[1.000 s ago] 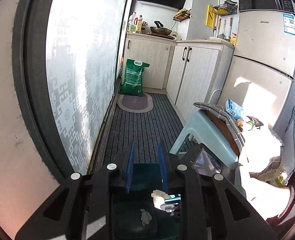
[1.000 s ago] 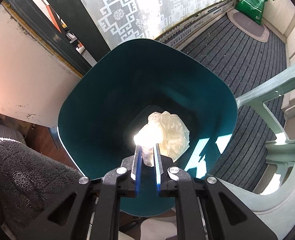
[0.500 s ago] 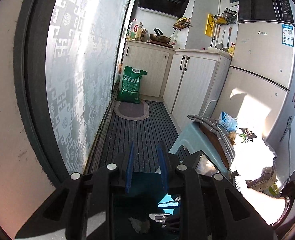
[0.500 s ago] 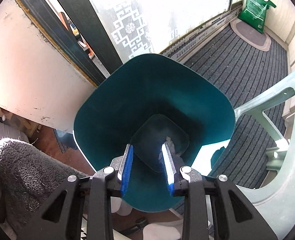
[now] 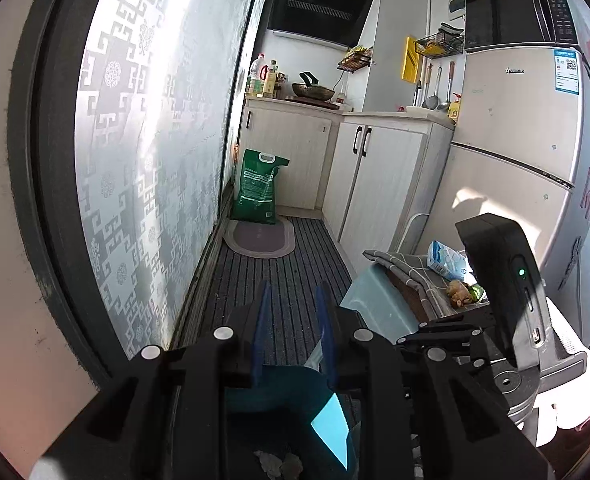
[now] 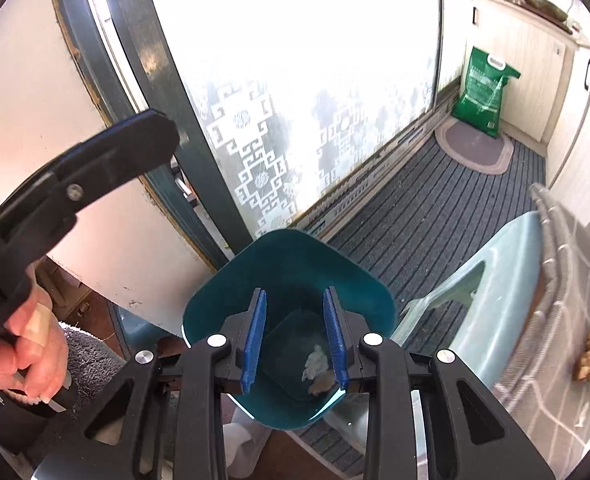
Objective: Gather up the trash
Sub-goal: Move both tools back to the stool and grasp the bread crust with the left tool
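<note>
Since a second ago: crumpled tissue (image 6: 315, 361) is released from right hand-held gripper (image 6: 295, 340), now spread and empty | lies in teal bin (image 6: 215, 300), lower centre | light, soft, pinched anywhere | left hand-held gripper (image 5: 291, 332) parted, empty

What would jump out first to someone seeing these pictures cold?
Probably the teal bin on the floor beside the patterned glass door, with crumpled white trash at its bottom. The right hand-held gripper hangs open and empty above it. Farther down the kitchen, a green sack stands against the cabinets.
</note>
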Motion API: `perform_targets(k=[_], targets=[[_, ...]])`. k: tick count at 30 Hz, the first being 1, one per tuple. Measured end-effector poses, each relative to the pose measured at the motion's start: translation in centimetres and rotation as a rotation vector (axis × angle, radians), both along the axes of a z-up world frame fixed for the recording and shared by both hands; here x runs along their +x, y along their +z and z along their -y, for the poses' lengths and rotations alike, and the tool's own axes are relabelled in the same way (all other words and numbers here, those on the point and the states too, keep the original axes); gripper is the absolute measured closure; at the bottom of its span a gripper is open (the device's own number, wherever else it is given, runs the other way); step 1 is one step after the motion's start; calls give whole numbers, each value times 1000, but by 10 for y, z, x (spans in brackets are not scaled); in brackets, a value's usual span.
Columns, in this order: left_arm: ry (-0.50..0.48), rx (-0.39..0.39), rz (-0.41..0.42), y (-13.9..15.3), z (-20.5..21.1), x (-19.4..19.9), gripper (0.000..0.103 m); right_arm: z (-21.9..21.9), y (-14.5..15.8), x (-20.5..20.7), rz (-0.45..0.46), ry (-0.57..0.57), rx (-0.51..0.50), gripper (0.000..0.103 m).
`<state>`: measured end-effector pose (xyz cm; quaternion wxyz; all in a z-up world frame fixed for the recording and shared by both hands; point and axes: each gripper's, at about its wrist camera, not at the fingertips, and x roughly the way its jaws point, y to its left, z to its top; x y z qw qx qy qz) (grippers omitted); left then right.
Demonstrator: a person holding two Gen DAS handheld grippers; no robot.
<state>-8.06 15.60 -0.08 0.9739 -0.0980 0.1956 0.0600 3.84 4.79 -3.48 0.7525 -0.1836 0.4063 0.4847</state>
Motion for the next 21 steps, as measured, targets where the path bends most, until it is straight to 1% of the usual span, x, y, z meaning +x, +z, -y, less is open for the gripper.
perform_targets(k=[3, 6, 10, 12, 16, 18, 21], targets=[[1, -2, 9, 3, 1, 3, 78, 18, 20, 4, 59, -28, 29, 73], [3, 10, 10, 4, 8, 9, 76, 37, 34, 11, 86, -64, 57, 73], [-25, 27, 7, 5, 24, 18, 75, 62, 47, 18, 111, -103, 85, 73], [-42, 34, 2, 4, 33, 24, 71, 74, 50, 23, 121, -121, 94, 73], [-92, 32, -14, 2, 53, 37, 70, 99, 54, 29, 149, -161, 94, 73], [-118, 38, -23, 1, 63, 43, 68, 114, 56, 34, 160, -185, 97, 73], [-151, 51, -35, -3, 81, 53, 68, 135, 55, 41, 165, -222, 100, 73]])
